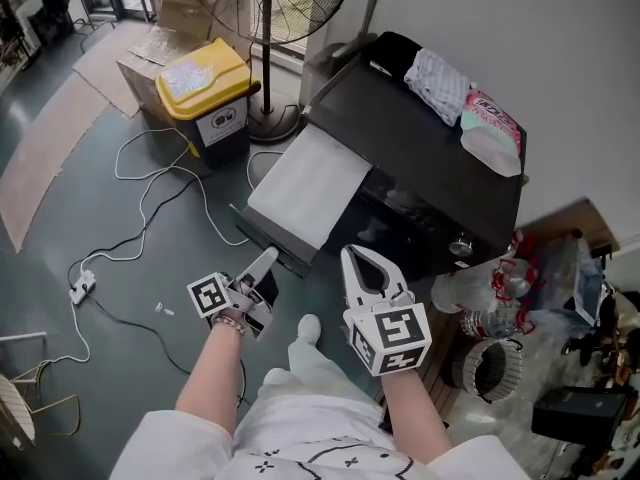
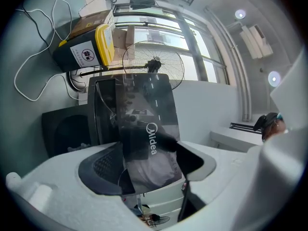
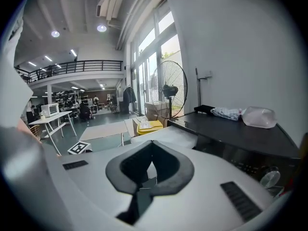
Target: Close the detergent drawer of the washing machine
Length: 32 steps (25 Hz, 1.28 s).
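A black washing machine [image 1: 420,138] stands against the wall. Its wide drawer [image 1: 310,183], white on top with a dark front, is pulled far out toward me. My left gripper [image 1: 262,266] is right at the drawer's front edge with its jaws open. In the left gripper view the glossy dark front panel [image 2: 149,124] marked Midea fills the gap between the jaws, and I cannot tell whether they touch it. My right gripper [image 1: 362,260] hovers shut and empty just right of the drawer, in front of the machine. The machine's top [image 3: 240,134] shows in the right gripper view.
A black bin with a yellow lid [image 1: 205,83] and a standing fan [image 1: 285,8] are behind the drawer on the left. White cables [image 1: 150,208] and a power strip [image 1: 82,288] lie on the floor. A cloth [image 1: 437,80] and a plastic bag [image 1: 492,128] rest on the machine. Bottles and clutter [image 1: 500,308] crowd the right.
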{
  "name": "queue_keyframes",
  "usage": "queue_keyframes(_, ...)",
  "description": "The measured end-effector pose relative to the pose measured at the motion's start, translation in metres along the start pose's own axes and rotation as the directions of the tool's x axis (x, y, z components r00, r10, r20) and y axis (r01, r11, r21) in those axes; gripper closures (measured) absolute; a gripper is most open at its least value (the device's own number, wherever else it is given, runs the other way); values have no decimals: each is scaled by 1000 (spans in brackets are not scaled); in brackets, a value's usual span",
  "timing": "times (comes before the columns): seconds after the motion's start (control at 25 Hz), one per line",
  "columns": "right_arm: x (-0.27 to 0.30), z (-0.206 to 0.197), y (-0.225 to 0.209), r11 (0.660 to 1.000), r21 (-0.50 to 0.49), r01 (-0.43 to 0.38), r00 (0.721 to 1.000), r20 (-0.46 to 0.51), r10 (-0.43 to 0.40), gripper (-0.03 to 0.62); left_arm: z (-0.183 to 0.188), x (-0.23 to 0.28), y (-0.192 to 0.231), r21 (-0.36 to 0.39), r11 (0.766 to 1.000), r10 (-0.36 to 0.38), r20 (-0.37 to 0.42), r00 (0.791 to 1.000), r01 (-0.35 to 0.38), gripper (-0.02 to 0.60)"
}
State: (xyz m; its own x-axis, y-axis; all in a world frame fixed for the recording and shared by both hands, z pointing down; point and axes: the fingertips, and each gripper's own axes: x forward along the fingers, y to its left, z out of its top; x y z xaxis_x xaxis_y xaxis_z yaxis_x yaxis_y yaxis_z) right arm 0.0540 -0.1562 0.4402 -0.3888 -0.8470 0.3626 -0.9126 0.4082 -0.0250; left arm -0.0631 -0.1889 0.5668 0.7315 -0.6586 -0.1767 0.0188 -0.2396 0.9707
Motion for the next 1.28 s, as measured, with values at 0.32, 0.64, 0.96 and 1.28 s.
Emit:
queue_keyframes(0.32, 15, 8, -32, 1000, 21, 11, 1000, 5, -11, 602, 7, 30, 5, -3, 1000, 0, 6, 1000, 0, 250)
queue_keyframes(0.64, 36, 11, -57, 999, 32, 6, 1000, 4, -7, 602, 14, 51, 11, 8, 1000, -3, 9, 1000, 3, 250)
queue_keyframes(0.96, 46, 15, -75, 999, 48, 2, 1000, 15, -2, 602, 16, 62, 14, 10, 1000, 0, 33, 999, 0, 248)
queue_keyframes(1.28, 44, 12, -88, 998, 59, 16, 1000, 9, -17, 602, 19, 72, 14, 19, 1000, -2, 44, 999, 1, 247)
